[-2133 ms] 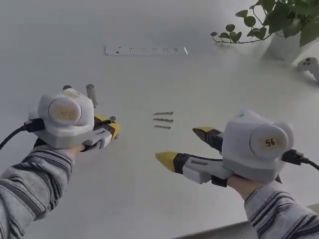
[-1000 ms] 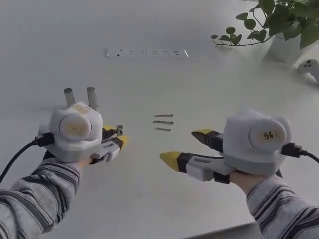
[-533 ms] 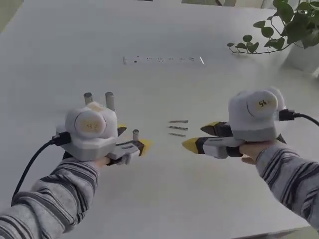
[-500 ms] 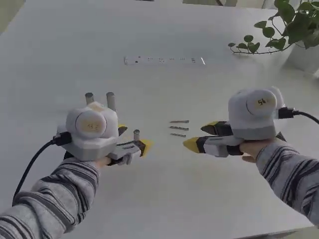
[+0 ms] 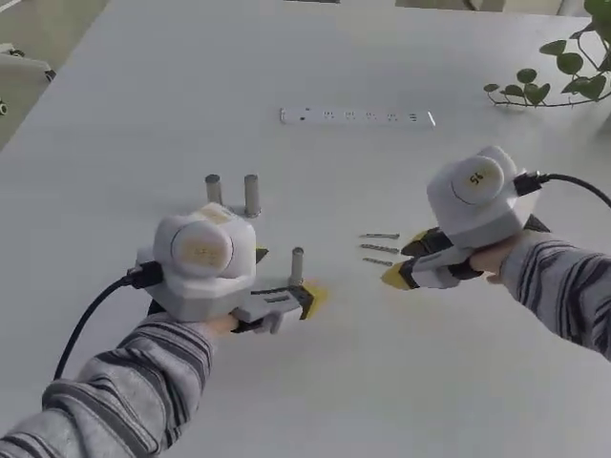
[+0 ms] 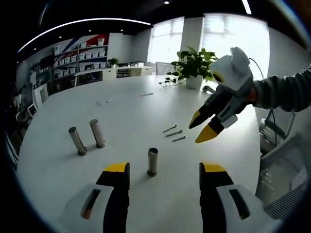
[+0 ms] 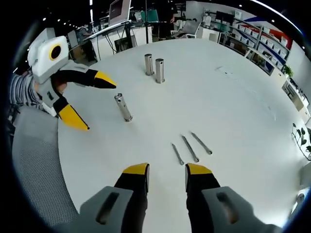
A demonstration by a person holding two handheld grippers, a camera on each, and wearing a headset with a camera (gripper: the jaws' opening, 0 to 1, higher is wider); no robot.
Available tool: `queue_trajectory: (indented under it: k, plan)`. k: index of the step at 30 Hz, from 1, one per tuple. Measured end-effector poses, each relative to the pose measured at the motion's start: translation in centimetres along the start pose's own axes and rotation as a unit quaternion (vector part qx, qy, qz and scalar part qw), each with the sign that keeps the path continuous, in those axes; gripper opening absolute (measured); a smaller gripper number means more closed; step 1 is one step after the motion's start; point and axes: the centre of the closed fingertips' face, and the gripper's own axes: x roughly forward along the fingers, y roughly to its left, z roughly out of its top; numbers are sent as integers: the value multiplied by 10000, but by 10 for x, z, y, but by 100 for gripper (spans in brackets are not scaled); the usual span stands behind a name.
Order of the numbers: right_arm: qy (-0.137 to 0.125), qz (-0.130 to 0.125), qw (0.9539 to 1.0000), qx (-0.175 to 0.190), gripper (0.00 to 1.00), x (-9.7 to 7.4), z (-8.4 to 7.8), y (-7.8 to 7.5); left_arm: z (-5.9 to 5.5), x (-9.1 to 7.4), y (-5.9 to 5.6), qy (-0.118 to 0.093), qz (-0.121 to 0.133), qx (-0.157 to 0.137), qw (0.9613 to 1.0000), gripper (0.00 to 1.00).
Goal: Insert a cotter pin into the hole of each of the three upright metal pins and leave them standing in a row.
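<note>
Three grey metal pins stand upright on the white table. Two stand close together [image 5: 214, 189] [image 5: 251, 194], also seen as the pair [image 6: 77, 141] [image 6: 97, 133]. The third pin [image 5: 297, 264] [image 6: 152, 161] stands apart, between the jaws of my open left gripper [image 5: 286, 277], untouched. Three cotter pins [image 5: 379, 248] [image 7: 190, 148] lie side by side to its right. My right gripper [image 5: 406, 260] [image 7: 166, 170] hovers just right of them, open with a narrow gap and nothing in it.
A white power strip [image 5: 358, 116] lies further back on the table [image 5: 430, 382]. Plant leaves [image 5: 563, 81] hang in at the far right. Cables trail from both grippers towards me. Office shelves and desks stand far behind.
My right gripper has moved left and away from me, up to the cotter pins, with its jaws closer together. The left gripper stays around the single pin. The head camera has shifted.
</note>
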Motion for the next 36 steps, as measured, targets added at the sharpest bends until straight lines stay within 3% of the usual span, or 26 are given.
queue_trajectory:
  k: [12, 23, 29, 32, 36]
  plan:
    - [393, 176, 9985, -329, 16, 10, -3, 7, 1, -14, -5, -72, -40, -93, 9999, 50]
    - [423, 338, 9985, -123, 9, 15, -2, 6, 0, -18, -3, -72, 21, -168, 9998, 47]
    - [501, 349, 9979, -197, 6, 16, -4, 6, -1, -19, -1, -63, 51, -216, 9997, 46]
    - [633, 257, 9967, -429, 6, 18, -8, 5, -1, -21, 2, -76, 92, -227, 9997, 45]
    - [595, 267, 9967, -487, 5, 21, -7, 1, 0, -22, 4, -89, 122, -246, 9996, 44]
